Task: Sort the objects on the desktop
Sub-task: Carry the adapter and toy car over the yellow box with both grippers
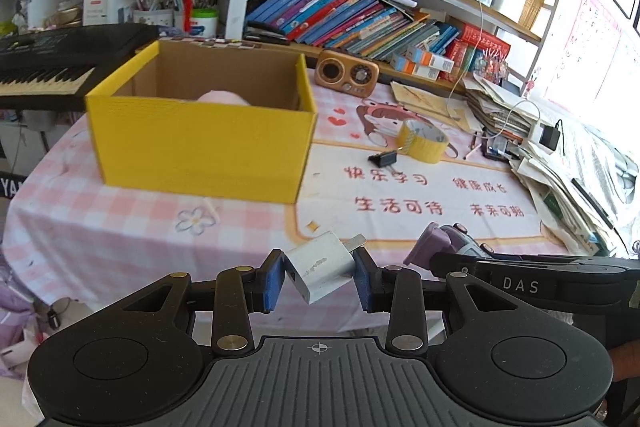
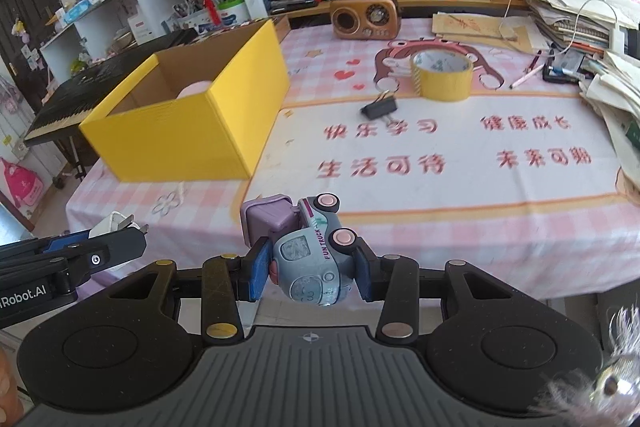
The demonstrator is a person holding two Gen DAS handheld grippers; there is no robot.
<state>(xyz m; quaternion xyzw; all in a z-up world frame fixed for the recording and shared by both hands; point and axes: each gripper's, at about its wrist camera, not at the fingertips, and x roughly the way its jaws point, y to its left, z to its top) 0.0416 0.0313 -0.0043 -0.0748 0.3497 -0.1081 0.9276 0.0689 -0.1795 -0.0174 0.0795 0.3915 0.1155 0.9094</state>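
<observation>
Short of the yellow box [image 1: 200,143], my left gripper [image 1: 320,277] clamps a charger [image 1: 320,267], my right gripper [image 2: 308,273] a toy truck [image 2: 312,259]; tape roll [image 2: 442,75] and binder clip [image 2: 380,109] remain on the desk [image 2: 440,227].

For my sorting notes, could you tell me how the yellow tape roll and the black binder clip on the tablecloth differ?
The yellow tape roll is a broad open ring resting on its flat edge; the black binder clip is a small wedge lying on its side, wire handles out. The roll is much larger and lies farther from the yellow box. Both rest loose on the tablecloth, close together, neither gripped.
</observation>
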